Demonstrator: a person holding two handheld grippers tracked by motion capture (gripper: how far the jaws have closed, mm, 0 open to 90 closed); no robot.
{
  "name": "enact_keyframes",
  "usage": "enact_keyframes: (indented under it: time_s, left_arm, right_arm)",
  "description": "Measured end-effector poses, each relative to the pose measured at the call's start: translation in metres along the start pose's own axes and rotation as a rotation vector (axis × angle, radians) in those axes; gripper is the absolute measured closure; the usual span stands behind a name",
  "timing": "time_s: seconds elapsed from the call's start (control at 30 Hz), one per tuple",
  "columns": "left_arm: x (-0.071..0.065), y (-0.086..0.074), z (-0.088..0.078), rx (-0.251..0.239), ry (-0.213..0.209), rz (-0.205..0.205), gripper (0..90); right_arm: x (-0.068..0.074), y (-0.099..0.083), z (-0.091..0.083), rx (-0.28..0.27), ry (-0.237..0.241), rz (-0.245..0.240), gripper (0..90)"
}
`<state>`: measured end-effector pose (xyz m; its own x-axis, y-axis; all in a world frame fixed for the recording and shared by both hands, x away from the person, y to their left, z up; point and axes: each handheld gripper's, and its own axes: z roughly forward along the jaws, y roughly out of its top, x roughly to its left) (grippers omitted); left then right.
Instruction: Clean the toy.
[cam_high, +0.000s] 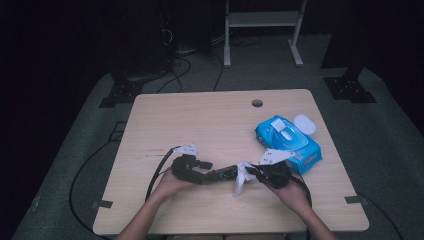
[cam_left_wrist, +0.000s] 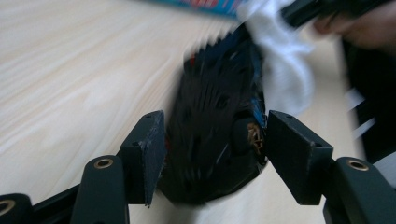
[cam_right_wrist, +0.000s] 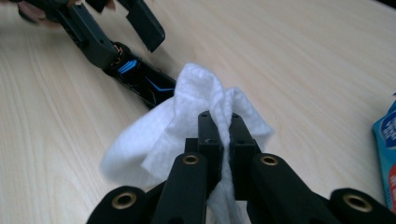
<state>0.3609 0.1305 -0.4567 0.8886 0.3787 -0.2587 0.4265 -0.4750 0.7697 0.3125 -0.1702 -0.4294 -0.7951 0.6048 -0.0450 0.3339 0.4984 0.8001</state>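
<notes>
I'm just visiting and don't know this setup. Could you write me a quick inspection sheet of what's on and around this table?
Surface: pale wooden table, with a round hole near its far edge.
Job's things: black gadget with blue stripes lying on the table; white wipe against its end.
Clutter: blue wipes pack, lid flipped open, at the table's right.
Grippers: left gripper with jaws either side of the gadget, small gaps showing; right gripper pinching the wipe.
Cables: black cable trailing from the left gripper; more cables on the floor behind.
Surroundings: dark room, grey floor, white frame behind the table.
</notes>
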Motion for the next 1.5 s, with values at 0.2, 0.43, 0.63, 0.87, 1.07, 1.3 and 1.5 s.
enact_keyframes:
  time_s: [0.2,0.43,0.63,0.87,1.07,1.3,1.5]
  left_arm:
    - [-0.001,-0.006,0.003,-0.008,0.022,0.033,40.1]
    - [-0.005,-0.006,0.005,0.004,0.035,0.075,37.7]
    - [-0.008,-0.005,0.004,0.001,0.069,0.114,30.4]
    - [-0.013,-0.005,0.003,-0.001,0.108,0.162,19.0]
    - [-0.011,-0.009,0.008,0.027,0.130,0.180,15.9]
    - [-0.015,-0.009,0.019,0.068,0.157,0.217,12.2]
    - [-0.021,-0.012,0.024,0.107,0.181,0.283,23.5]
  right_arm:
    - [0.003,-0.008,0.011,0.051,0.013,-0.007,86.5]
    - [-0.008,0.008,0.012,0.010,-0.001,0.018,86.5]
    - [-0.013,0.006,0.029,0.051,0.003,0.020,86.3]
    - [-0.011,0.001,0.028,0.064,0.013,0.025,86.3]
    - [-0.009,-0.005,0.028,0.066,0.022,0.037,86.3]
    - [-0.009,-0.006,0.028,0.059,0.029,0.039,86.3]
    - [-0.008,-0.004,0.028,0.055,0.034,0.054,86.3]
